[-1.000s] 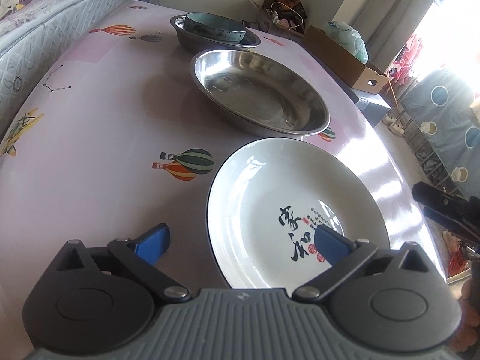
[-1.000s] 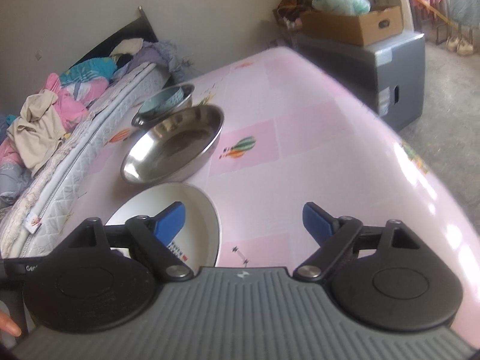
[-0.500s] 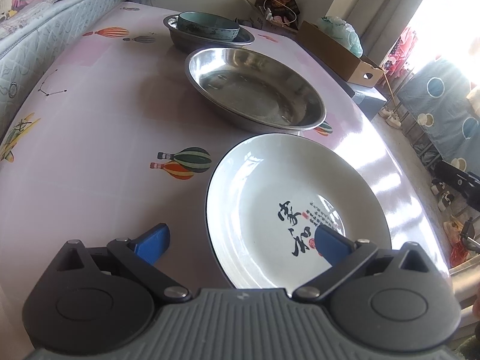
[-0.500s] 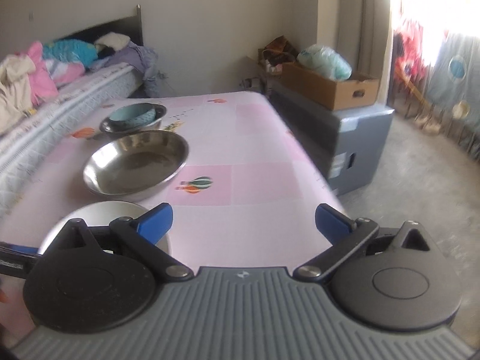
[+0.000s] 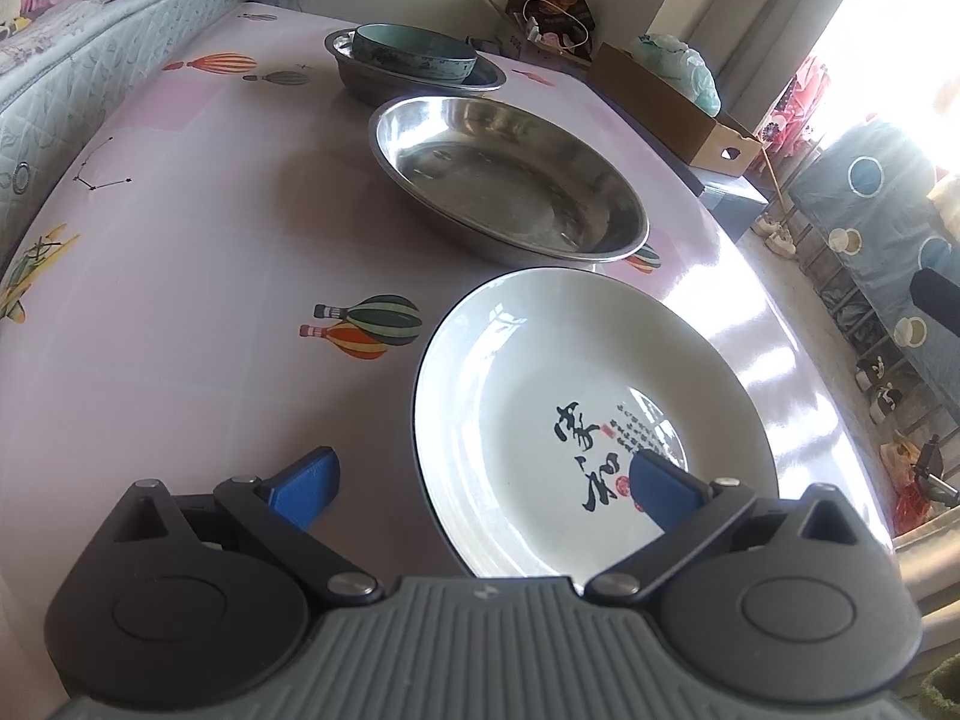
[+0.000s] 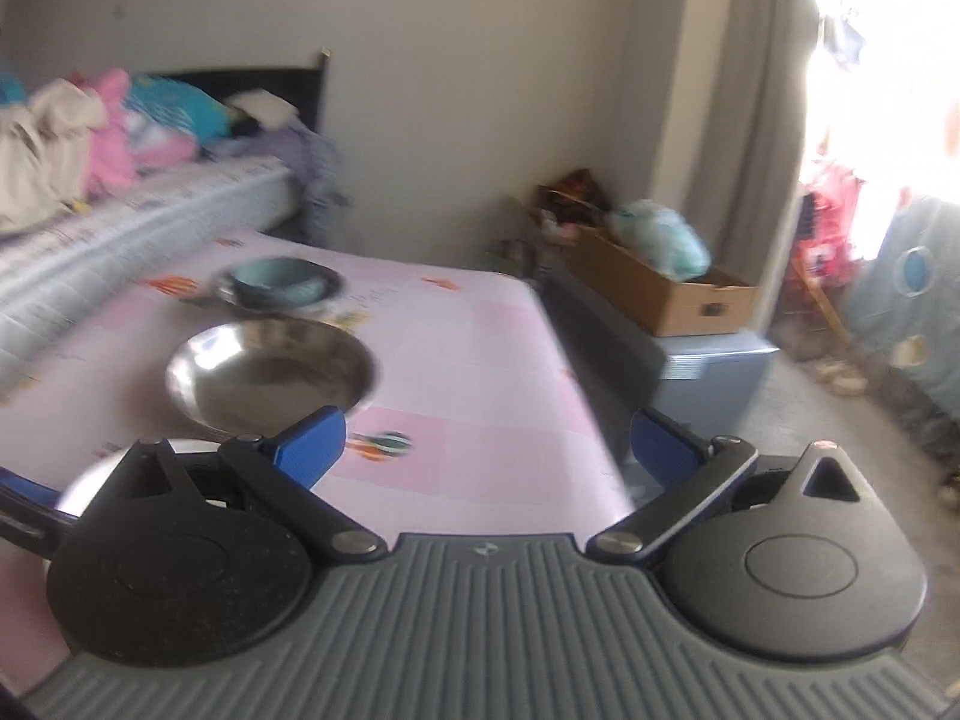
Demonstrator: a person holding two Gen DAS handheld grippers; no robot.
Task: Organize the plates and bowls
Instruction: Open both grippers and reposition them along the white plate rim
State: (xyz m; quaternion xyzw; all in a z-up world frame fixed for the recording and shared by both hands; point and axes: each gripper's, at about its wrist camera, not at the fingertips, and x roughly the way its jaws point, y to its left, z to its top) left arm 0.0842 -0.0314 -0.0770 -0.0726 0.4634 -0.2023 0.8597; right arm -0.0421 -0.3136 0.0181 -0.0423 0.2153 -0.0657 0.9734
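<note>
The left gripper (image 5: 485,483) has its blue-padded jaws spread wide, with nothing pressed between them; it tilts down over the near rim of a white ceramic plate with black calligraphy (image 5: 576,396). The right blue pad (image 5: 660,489) hides part of the lettering, and the grey gripper body cuts off the plate's nearest edge, so whether the pad touches the glaze cannot be told. The left pad (image 5: 303,486) hangs over bare tablecloth beside the plate.

The right gripper (image 6: 487,447) is likewise fully open and empty, pointing more nearly level out across the table toward the far wall. Its view is smeared with motion blur. In that view the white plate is only a pale sliver at lower left, mostly hidden behind the gripper's black linkage.

Beyond the white plate lies a wide shallow stainless-steel dish (image 5: 510,180), just past its far rim and apart from it. Farther back, a teal ceramic bowl (image 5: 414,54) sits inside a smaller steel basin (image 5: 372,81). All rest on a pink tablecloth printed with hot-air balloons (image 5: 180,276).

A quilted mattress (image 5: 90,72) runs along the table's left side. To the right, a brown cardboard box (image 6: 654,291) holds a pale green bag whose contents cannot be made out.
</note>
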